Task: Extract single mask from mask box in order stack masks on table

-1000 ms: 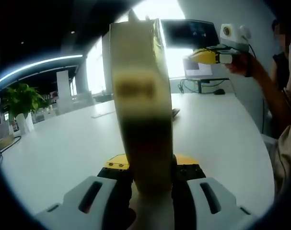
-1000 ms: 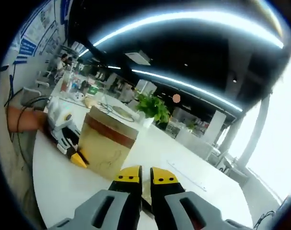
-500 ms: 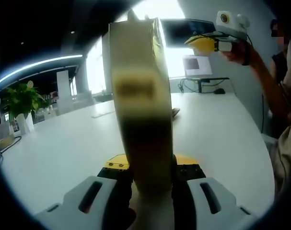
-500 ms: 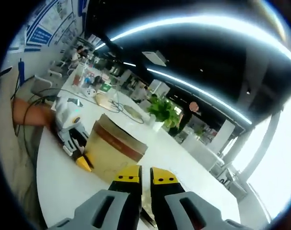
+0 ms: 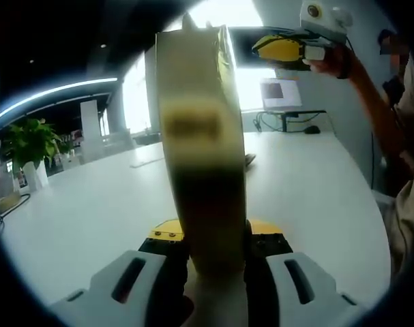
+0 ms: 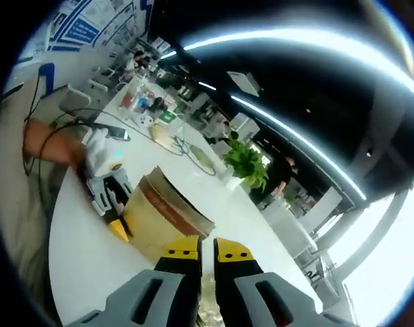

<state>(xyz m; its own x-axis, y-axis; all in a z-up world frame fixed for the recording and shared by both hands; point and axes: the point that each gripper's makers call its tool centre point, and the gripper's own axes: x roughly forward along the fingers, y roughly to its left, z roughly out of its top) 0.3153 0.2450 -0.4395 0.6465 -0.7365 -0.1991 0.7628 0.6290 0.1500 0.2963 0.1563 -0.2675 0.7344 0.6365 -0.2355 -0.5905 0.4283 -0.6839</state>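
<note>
Two grippers: left gripper (image 5: 210,235) jaws clenched on tan cardboard mask box (image 5: 201,146), upright over glossy white bench (image 5: 91,204); right gripper (image 6: 207,253) jaws nearly closed, contents unclear, raised at 1 o'clock.

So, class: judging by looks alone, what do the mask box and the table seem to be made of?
Mask box: probably cardboard. It has a matte tan face, a brown band near the top and crisp folded edges.

Table: material uncertain, likely laminate or painted board. It is smooth, uniformly white, with a soft sheen and no visible grain.

The left gripper is clamped on the box.
</note>
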